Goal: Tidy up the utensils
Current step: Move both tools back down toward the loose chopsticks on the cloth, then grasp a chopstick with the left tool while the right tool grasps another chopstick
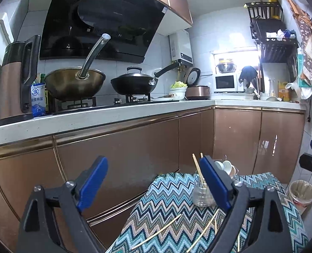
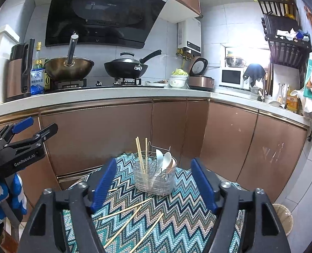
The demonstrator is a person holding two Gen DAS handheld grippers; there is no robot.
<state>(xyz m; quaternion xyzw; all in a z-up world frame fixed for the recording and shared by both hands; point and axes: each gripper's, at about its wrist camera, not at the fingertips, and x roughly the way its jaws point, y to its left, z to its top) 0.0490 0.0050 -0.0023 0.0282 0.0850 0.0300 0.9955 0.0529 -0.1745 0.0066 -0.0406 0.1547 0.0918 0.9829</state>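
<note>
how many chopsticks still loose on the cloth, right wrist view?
4 fully visible. Three chopsticks lie crossed on the cloth in front of the holder; a short end shows by the right gripper's finger. More may be hidden.

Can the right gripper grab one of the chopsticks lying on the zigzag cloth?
Probably yes. The right gripper has its jaws open and empty, and the loose chopsticks lie bare on the zigzag cloth just ahead, nothing covering them.

Left gripper (image 1: 154, 181) and right gripper (image 2: 154, 184) both spread wide, fingers empty.
</note>
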